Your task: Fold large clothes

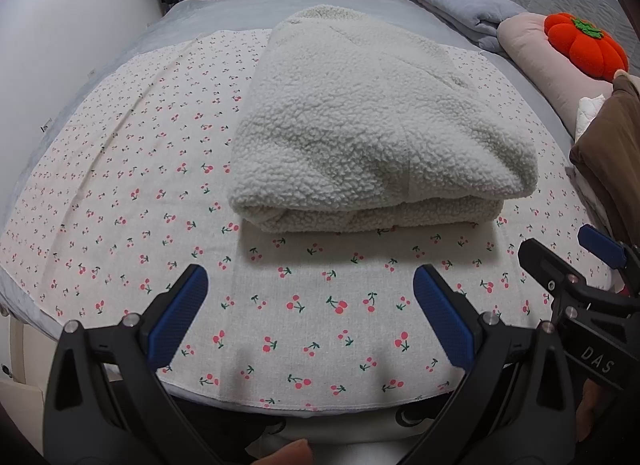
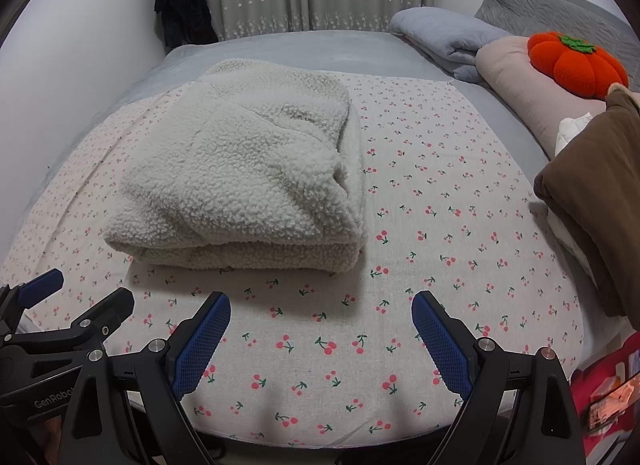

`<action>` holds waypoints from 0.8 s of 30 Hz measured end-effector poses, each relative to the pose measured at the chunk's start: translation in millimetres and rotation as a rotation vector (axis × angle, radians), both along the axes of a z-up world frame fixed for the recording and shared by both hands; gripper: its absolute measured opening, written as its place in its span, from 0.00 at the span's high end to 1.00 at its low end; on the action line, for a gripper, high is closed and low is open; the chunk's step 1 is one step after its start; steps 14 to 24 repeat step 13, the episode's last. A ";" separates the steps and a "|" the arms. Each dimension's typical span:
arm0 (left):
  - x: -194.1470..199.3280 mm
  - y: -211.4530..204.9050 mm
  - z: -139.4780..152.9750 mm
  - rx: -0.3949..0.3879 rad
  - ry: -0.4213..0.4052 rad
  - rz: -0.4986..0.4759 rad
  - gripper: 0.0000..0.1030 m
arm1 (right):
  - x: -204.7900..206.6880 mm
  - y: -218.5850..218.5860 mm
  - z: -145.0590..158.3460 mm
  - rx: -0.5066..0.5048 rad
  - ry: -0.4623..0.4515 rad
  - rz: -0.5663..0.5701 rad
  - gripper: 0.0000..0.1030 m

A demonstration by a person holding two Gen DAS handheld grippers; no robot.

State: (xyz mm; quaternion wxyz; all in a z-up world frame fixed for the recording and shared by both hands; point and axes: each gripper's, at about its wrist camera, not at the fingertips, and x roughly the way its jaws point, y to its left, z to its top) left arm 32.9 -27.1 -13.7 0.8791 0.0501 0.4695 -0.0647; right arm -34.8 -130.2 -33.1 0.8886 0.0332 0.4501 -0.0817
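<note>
A cream fleece garment (image 1: 372, 121) lies folded into a thick rectangle on the cherry-print cloth (image 1: 120, 201) that covers the bed. It also shows in the right wrist view (image 2: 244, 169), left of centre. My left gripper (image 1: 310, 297) is open and empty, low over the cloth just in front of the garment's near fold. My right gripper (image 2: 320, 325) is open and empty, in front of and to the right of the garment. The right gripper also shows at the right edge of the left wrist view (image 1: 572, 261).
A brown folded garment (image 2: 592, 201) lies on a pile at the bed's right edge. A pink pillow (image 2: 520, 77), an orange pumpkin cushion (image 2: 576, 65) and a grey-blue duvet (image 2: 440, 37) sit at the back right. A wall runs along the left. Curtains hang behind.
</note>
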 end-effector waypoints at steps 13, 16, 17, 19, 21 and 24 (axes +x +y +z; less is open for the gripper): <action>8.5 9.5 -11.1 -0.041 0.043 0.012 0.01 | 7.9 4.2 -7.8 0.006 0.018 -0.002 0.09; 8.5 9.5 -11.1 -0.041 0.043 0.012 0.01 | 7.9 4.2 -7.8 0.006 0.018 -0.002 0.09; 8.5 9.5 -11.1 -0.041 0.043 0.012 0.01 | 7.9 4.2 -7.8 0.006 0.018 -0.002 0.09; 8.5 9.5 -11.1 -0.041 0.043 0.012 0.01 | 7.9 4.2 -7.8 0.006 0.018 -0.002 0.09; 8.5 9.5 -11.1 -0.041 0.043 0.012 0.01 | 7.9 4.2 -7.8 0.006 0.018 -0.002 0.09; 8.5 9.5 -11.1 -0.041 0.043 0.012 0.01 | 7.9 4.2 -7.8 0.006 0.018 -0.002 0.09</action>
